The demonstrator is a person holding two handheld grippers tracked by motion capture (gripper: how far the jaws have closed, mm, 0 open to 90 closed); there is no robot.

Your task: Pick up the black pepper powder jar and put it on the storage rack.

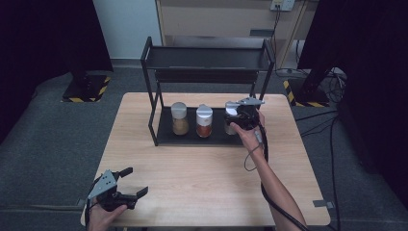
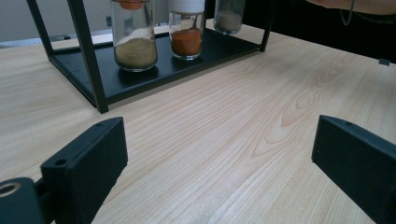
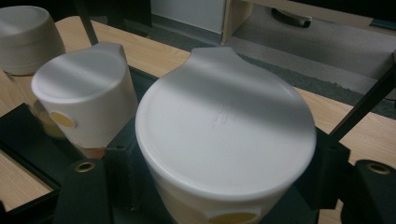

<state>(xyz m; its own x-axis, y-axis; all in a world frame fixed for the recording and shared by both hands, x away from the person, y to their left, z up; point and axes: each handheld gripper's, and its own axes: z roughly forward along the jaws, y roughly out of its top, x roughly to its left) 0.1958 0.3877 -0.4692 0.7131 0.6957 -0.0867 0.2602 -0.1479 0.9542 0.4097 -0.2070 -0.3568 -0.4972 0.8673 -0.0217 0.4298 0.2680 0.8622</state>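
A black two-shelf rack (image 1: 207, 57) stands at the back of the wooden table. On its lower shelf (image 1: 166, 137) are a jar of tan powder (image 1: 180, 119) and a jar of orange powder (image 1: 204, 121), both white-lidded. My right gripper (image 1: 240, 118) is at the shelf's right end, shut on a third jar (image 1: 230, 122). In the right gripper view its jaws press both sides just under that jar's round white lid (image 3: 224, 126). Whether this jar rests on the shelf I cannot tell. My left gripper (image 1: 136, 181) hovers open at the table's front left, with bare wood between its jaws.
The rack's upper shelf is bare. In the left gripper view the rack's front post (image 2: 91, 60) stands ahead of the tan jar (image 2: 135, 46) and orange jar (image 2: 187, 37). A cable trails from the right hand across the table (image 1: 192, 183). Grey carpet surrounds the table.
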